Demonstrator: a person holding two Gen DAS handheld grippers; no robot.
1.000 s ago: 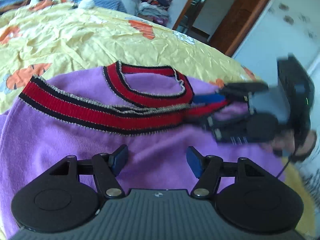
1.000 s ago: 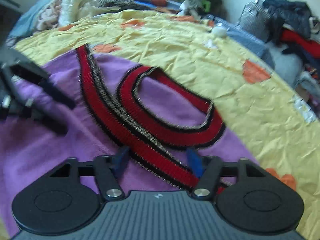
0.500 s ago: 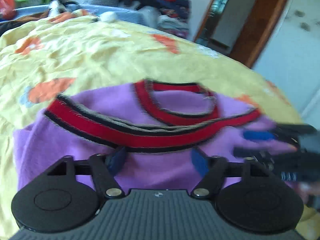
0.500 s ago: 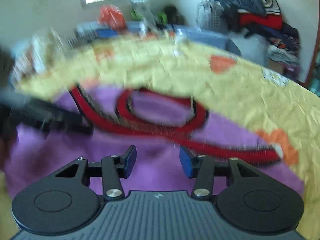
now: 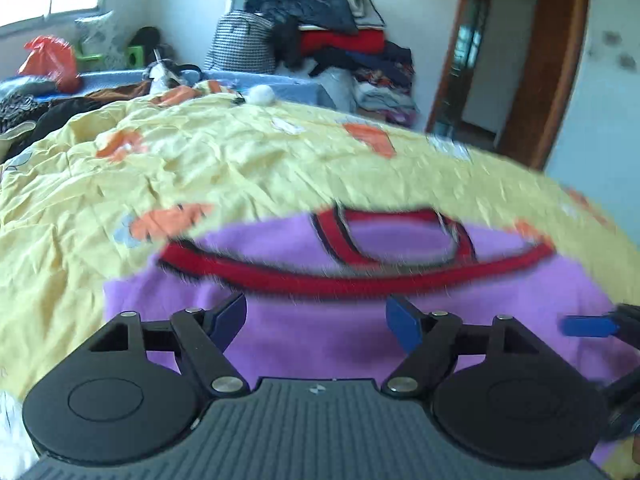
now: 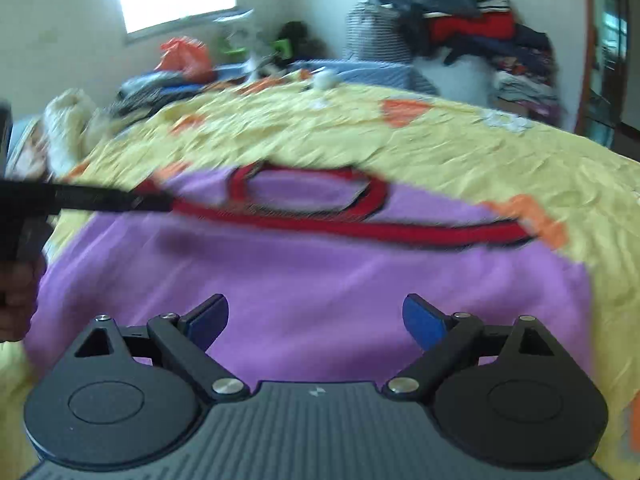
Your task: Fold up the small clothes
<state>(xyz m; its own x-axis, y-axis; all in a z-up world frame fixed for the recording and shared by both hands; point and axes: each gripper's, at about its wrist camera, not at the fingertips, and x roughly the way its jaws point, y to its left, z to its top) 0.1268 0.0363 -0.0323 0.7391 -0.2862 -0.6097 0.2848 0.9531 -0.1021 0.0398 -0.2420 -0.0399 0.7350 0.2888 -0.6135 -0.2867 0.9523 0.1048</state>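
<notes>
Your left gripper (image 5: 316, 318) and right gripper (image 6: 316, 322) hang empty, jaws apart, over the purple sweater (image 6: 320, 276), folded flat on the bed (image 6: 460, 140) for another fold.

home bedroom: bed (image 5: 280, 168), clothes pile (image 5: 340, 40)

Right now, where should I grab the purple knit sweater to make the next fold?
Probably pinch the purple knit sweater at its near corners, one open claw each: left claw near-left, right claw near-right, coming from the near side. It lies flat, red trimmed edge farthest.
</notes>
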